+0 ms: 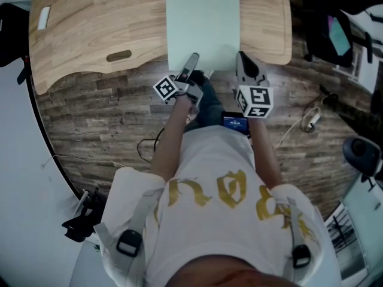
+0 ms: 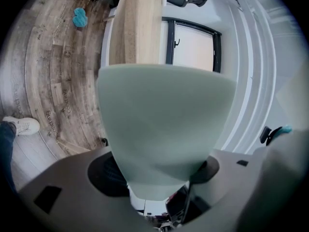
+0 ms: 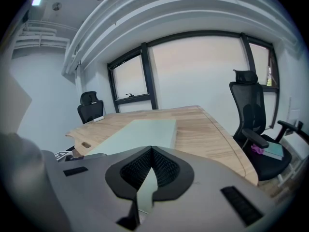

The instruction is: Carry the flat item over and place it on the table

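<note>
A pale green flat board (image 1: 203, 26) lies on the wooden table (image 1: 90, 28), its near edge hanging over the table's front. My left gripper (image 1: 190, 64) is shut on the board's near left corner, and my right gripper (image 1: 242, 61) is shut on its near right corner. In the left gripper view the board (image 2: 164, 120) fills the middle and runs down between the jaws of that gripper (image 2: 159, 178), with the table (image 2: 137, 23) behind it. In the right gripper view the board (image 3: 140, 132) stretches away over the table (image 3: 203, 129), a thin strip of it pinched in the gripper (image 3: 147, 178).
A black office chair (image 3: 248, 115) stands at the table's right end, another (image 3: 91, 105) beyond its far side. A small white item (image 1: 43, 18) lies on the table's left end. Cables (image 1: 305, 121) trail over the wood floor. A blue object (image 2: 79, 17) sits on the floor.
</note>
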`<state>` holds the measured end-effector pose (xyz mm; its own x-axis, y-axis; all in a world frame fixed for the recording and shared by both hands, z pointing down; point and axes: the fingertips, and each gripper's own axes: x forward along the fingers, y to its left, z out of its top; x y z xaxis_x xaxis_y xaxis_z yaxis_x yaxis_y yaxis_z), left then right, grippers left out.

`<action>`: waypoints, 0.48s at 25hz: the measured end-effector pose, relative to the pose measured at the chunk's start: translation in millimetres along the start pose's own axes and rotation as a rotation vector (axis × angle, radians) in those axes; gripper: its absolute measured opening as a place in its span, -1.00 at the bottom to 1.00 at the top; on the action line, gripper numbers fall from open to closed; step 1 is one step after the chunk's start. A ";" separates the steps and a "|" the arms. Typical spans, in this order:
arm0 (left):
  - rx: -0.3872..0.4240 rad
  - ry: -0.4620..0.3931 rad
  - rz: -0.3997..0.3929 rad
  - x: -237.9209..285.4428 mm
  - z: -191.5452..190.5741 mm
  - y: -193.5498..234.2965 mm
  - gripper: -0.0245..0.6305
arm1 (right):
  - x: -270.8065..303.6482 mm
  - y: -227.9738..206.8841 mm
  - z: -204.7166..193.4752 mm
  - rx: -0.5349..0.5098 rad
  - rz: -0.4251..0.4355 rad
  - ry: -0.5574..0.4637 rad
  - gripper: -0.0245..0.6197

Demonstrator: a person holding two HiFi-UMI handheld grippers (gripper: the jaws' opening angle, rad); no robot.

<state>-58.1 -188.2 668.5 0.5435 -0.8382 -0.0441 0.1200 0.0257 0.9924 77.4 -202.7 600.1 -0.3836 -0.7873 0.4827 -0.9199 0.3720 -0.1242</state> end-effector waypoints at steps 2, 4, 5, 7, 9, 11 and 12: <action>-0.006 -0.004 -0.002 -0.3 0.2 1.0 -0.04 | -1.6 -1.2 -1.3 0.002 -0.003 0.000 -0.93; -0.008 -0.006 0.002 -0.2 -0.3 1.4 -0.04 | -3.8 -2.4 -2.1 0.005 -0.006 0.002 -0.93; -0.010 -0.007 0.004 -0.1 -0.9 1.4 -0.04 | -4.8 -2.9 -2.4 0.006 -0.006 0.002 -0.93; -0.014 -0.013 0.012 -0.4 -1.1 1.7 -0.04 | -5.9 -2.9 -2.5 0.007 -0.007 -0.001 -0.93; -0.018 -0.018 0.024 -0.5 -0.7 2.4 -0.03 | -6.1 -2.4 -2.1 0.005 -0.007 -0.002 -0.93; -0.021 -0.023 0.038 -0.1 -1.1 3.4 -0.03 | -6.6 -2.9 -1.7 0.002 -0.008 -0.002 -0.93; -0.022 -0.025 0.044 -0.3 -1.4 3.9 -0.02 | -7.2 -3.0 -1.7 0.002 -0.009 -0.002 -0.93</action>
<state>-56.6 -187.1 672.2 0.5280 -0.8493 0.0023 0.1151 0.0743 0.9906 83.0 -197.3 598.5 -0.3758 -0.7915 0.4820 -0.9233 0.3643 -0.1216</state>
